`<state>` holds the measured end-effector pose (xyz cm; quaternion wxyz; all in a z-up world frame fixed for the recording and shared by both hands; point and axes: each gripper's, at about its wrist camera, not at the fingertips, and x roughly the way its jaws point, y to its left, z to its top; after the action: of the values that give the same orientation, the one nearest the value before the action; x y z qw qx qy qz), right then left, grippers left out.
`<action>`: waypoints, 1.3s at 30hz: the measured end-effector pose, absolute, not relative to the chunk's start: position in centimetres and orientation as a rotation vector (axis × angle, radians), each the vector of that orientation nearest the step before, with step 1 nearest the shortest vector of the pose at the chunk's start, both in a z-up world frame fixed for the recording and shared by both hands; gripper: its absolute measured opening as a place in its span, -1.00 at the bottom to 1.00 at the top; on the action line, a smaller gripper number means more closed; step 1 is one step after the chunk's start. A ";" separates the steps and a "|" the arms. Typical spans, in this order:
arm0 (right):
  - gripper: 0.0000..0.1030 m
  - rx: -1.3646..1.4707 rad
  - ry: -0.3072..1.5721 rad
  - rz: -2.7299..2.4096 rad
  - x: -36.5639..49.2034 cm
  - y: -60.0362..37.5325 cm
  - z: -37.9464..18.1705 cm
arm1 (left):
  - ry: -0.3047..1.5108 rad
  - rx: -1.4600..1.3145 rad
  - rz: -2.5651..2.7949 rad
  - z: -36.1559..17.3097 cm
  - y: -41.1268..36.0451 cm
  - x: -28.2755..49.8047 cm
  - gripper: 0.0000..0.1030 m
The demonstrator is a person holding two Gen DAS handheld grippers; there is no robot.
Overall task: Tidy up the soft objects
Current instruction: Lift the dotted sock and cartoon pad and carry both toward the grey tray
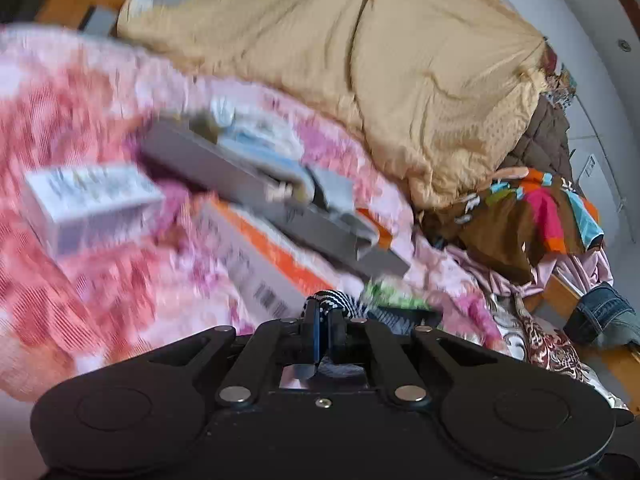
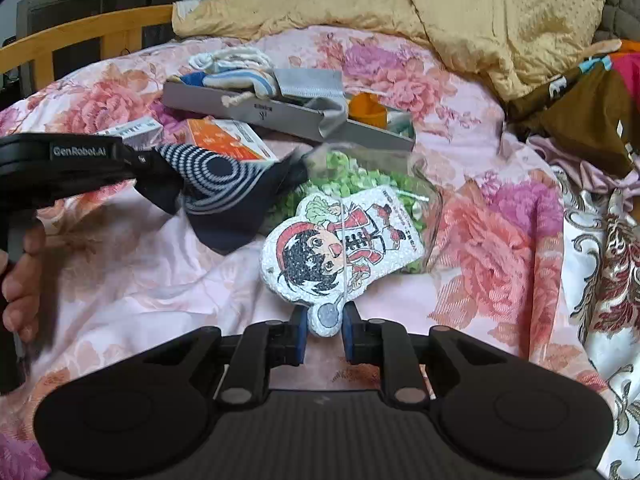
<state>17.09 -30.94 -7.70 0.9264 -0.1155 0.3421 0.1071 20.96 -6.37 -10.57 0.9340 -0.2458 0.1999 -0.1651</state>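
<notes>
Grippers each pinch one soft item on the floral bedspread (image 2: 120,280), likely to sort them: left gripper (image 1: 325,320) clamps the striped navy cloth (image 2: 224,184), right gripper (image 2: 325,322) squeezes the cartoon sponge (image 2: 340,248).

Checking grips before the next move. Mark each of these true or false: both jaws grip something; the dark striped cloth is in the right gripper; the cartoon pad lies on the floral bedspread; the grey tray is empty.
1. Both jaws grip something. True: each pair is closed on an item.
2. The right gripper holds the striped cloth. False: the left gripper holds it.
3. The cartoon pad lies on the floral bedspread. True.
4. The grey tray is empty. False: socks lie in it.
</notes>
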 end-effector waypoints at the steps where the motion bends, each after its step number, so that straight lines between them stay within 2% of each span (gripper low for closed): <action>1: -0.62 -0.234 0.692 0.224 16.9 -30.9 -7.5 | 0.400 -0.495 -0.331 -10.2 -6.5 20.6 -0.95; 10: -0.63 -0.232 0.626 0.253 16.4 -31.0 -6.8 | 0.459 -0.580 -0.330 -8.5 -7.1 18.6 -0.95; 25: -0.63 -0.228 0.476 0.313 14.8 -30.2 -4.4 | 0.436 -0.627 -0.314 -5.4 -7.1 14.3 -0.95; 32: -0.63 -0.207 0.446 0.313 15.6 -30.6 -3.9 | 0.445 -0.630 -0.322 -4.0 -7.5 15.1 -0.95; 39: -0.63 -0.167 0.366 0.308 20.6 -30.1 -1.7 | 0.424 -0.606 -0.322 -0.7 -7.6 19.3 -0.95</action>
<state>20.59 -30.13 -1.70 0.9681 -0.0826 0.1811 0.1524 19.32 -7.57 -0.70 0.9198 -0.2947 0.2065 -0.1565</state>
